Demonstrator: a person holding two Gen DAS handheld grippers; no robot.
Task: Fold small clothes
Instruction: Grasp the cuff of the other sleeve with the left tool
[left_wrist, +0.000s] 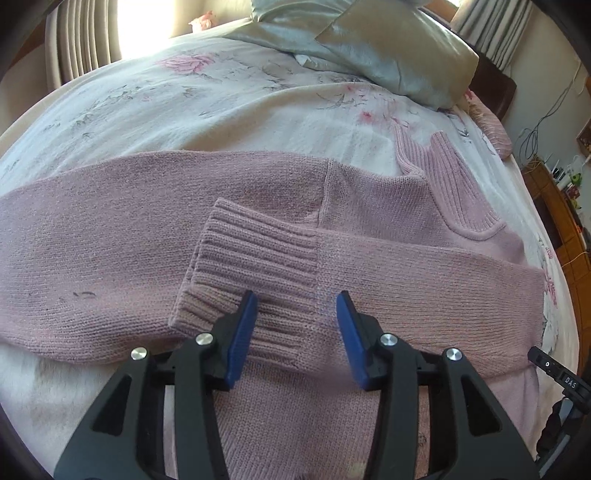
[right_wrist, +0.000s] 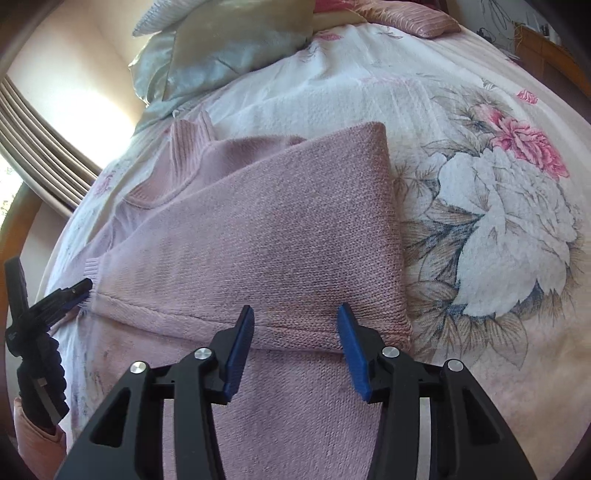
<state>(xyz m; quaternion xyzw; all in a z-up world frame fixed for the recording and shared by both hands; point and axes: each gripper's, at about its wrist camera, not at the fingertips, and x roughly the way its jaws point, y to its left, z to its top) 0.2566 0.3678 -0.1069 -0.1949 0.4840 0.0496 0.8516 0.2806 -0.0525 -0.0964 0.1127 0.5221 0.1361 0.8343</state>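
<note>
Pink sweater (left_wrist: 369, 206), black device (left_wrist: 561, 373) marked "DAS", floral bedspread (right_wrist: 480, 206)

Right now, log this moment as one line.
stage: sleeve folded across sweater | left gripper: open over cuff | right gripper: open at folded edge | surface: floral bedspread

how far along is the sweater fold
Roughly partway. Done: one sleeve is folded across the pink sweater, its ribbed cuff lying on the chest, with a clean fold at the shoulder side. In hand: nothing; the left gripper and right gripper both hover open. Left: the other sleeve lies stretched out on the bedspread, and the body is unfolded.
</note>
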